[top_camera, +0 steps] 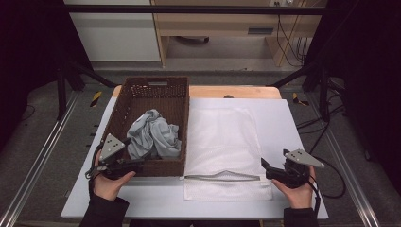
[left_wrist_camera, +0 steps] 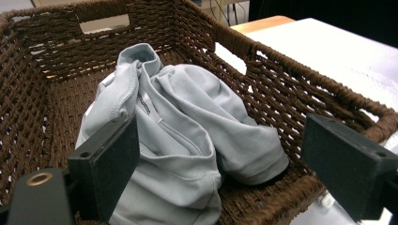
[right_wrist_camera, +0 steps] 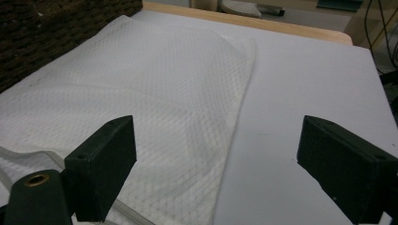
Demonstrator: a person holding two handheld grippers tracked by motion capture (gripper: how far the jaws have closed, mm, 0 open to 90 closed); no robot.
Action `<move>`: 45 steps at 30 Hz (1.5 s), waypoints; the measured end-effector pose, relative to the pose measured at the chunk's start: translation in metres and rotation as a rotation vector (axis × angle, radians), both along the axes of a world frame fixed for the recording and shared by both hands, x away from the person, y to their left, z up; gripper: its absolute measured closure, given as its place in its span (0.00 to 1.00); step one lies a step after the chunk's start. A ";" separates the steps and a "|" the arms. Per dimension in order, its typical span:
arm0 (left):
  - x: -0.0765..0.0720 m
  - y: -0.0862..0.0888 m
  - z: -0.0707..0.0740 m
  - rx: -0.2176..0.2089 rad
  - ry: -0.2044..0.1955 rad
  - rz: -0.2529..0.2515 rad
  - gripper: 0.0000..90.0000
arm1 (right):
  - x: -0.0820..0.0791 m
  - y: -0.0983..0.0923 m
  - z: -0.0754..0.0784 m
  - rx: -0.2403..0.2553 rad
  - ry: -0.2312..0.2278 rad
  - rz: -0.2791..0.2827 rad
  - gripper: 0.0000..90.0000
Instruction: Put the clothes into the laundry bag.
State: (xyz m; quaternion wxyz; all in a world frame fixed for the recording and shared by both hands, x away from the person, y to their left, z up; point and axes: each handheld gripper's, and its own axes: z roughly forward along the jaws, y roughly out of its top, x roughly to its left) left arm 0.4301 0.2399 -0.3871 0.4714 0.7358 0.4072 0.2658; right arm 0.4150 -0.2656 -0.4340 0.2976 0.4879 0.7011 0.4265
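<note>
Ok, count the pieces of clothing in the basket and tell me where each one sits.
1. A single grey garment lies crumpled in the brown wicker basket, toward its near end, just ahead of the open left tongs. Something smaller could be hidden under its folds.

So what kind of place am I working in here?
Probably a lab recording rig, not a home: a white-topped table inside a black metal frame, loose cables on the floor, a wicker basket and mesh laundry bag laid out.

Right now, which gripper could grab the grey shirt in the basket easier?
The left gripper. Its open jaws point over the basket's near rim at the grey shirt. The right gripper sits beside the white mesh bag, further from it.
</note>
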 end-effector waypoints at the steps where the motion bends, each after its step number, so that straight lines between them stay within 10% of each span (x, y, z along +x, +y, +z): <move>1: 0.001 0.000 0.001 0.001 0.000 0.002 0.13 | 0.000 0.002 0.001 0.005 -0.001 0.010 0.14; 20: 0.024 -0.004 0.023 0.012 -0.022 0.012 0.15 | 0.002 0.020 0.010 -0.004 -0.020 0.038 0.11; 32: 0.074 0.000 0.040 0.049 -0.028 0.072 0.14 | 0.001 0.016 0.014 0.004 -0.024 0.024 0.10; 45: 0.118 -0.008 -0.001 0.135 0.143 0.086 0.11 | 0.003 0.017 0.009 -0.005 -0.003 0.024 0.09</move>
